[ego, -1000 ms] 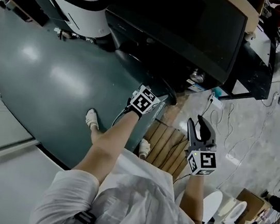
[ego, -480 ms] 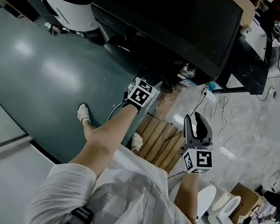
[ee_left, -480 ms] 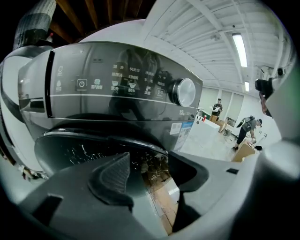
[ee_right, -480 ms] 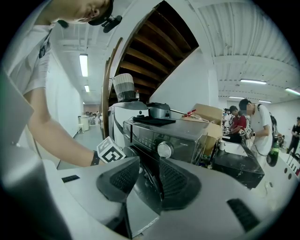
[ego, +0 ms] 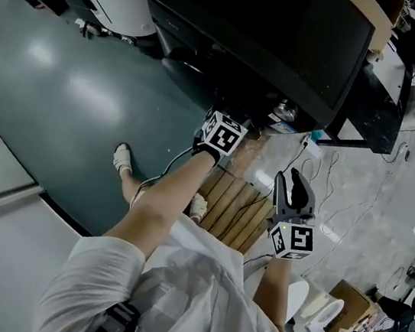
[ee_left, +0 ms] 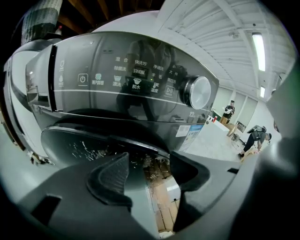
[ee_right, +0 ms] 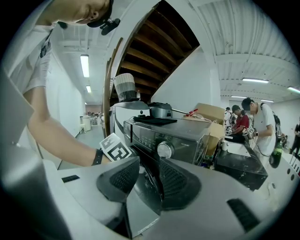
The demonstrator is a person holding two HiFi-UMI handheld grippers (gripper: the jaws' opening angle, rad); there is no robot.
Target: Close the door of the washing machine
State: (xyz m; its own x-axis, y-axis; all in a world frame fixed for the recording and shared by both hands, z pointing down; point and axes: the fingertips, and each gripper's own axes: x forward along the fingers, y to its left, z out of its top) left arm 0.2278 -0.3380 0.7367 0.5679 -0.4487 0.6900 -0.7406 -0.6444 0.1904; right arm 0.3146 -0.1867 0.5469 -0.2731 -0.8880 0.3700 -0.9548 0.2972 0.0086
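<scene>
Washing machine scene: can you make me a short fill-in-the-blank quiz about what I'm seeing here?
1. The washing machine has a round silver ____ on its control panel.
2. The right gripper has ____ between its jaws.
3. In the right gripper view, a cardboard ____ shows behind the machine.
Missing words: knob; nothing; box.

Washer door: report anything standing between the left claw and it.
Nothing visible does. The left claw, its jaws opening with nothing held between them, points at the door just below the control panel, and no object shows in the gap.
</scene>
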